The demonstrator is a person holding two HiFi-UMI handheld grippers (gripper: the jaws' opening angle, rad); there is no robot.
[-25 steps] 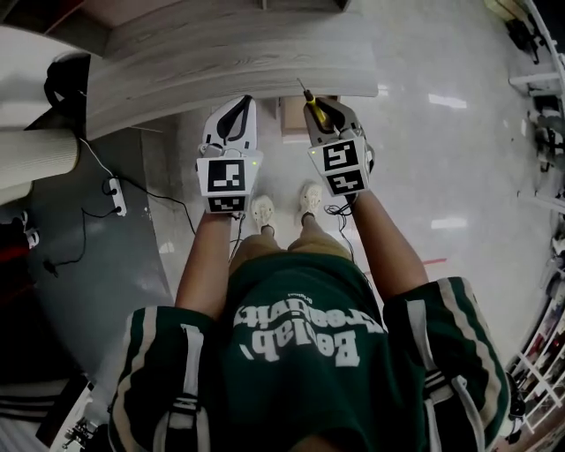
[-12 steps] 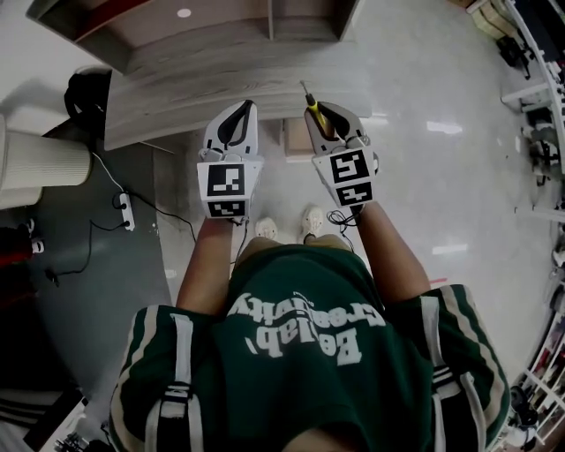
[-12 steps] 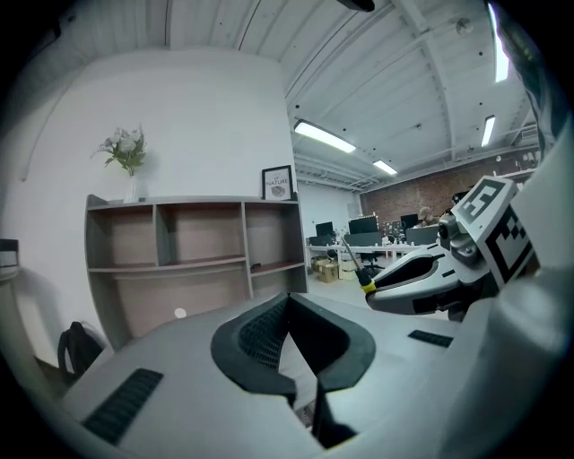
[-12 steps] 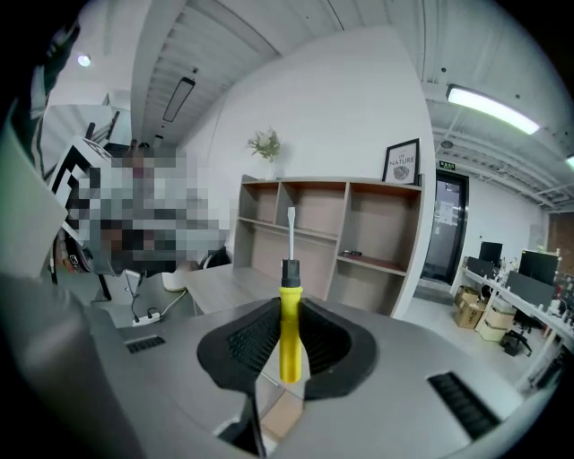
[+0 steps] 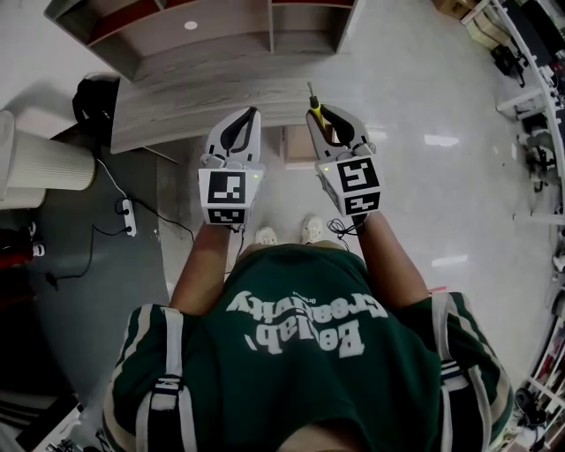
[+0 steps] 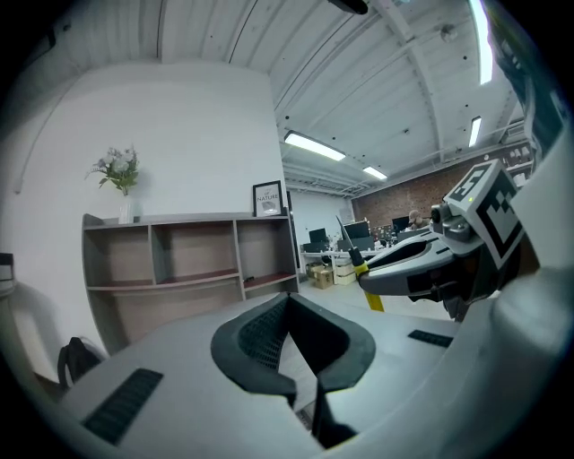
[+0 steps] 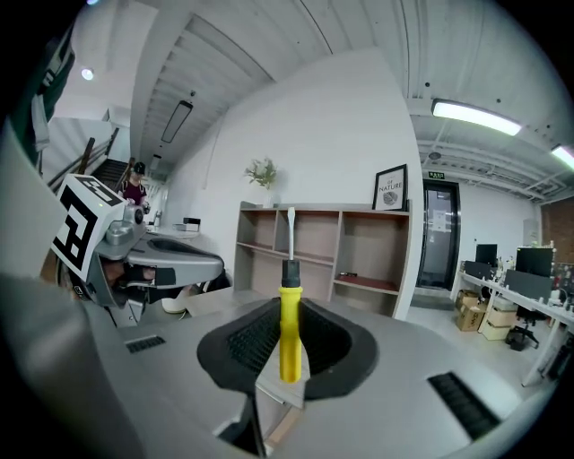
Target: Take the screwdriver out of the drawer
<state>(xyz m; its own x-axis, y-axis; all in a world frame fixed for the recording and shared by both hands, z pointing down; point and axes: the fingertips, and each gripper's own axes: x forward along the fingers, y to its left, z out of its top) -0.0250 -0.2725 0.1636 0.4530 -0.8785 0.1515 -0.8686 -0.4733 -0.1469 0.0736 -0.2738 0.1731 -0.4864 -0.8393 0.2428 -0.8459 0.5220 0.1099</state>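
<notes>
A screwdriver (image 5: 315,106) with a yellow handle (image 7: 290,336) and a thin metal shaft stands upright between the jaws of my right gripper (image 5: 323,116), which is shut on the handle. In the right gripper view the shaft points up past the pads toward the shelf. My left gripper (image 5: 250,116) hangs beside it at about the same height, its dark pads (image 6: 260,336) meeting at the tip with nothing between them. From the left gripper view the right gripper (image 6: 421,265) and the screwdriver (image 6: 363,273) show at the right. Both grippers hover at the near edge of the grey table (image 5: 177,106).
A wooden shelf unit (image 5: 221,26) stands behind the table. A brown box-like part (image 5: 296,141) shows under the table edge between the grippers. A white ribbed cylinder (image 5: 44,163), a black bag (image 5: 93,93) and a power strip with cables (image 5: 130,216) lie at the left.
Both grippers have risen together, the right one still carrying the screwdriver. The table and shelf have come further into view beyond them.
</notes>
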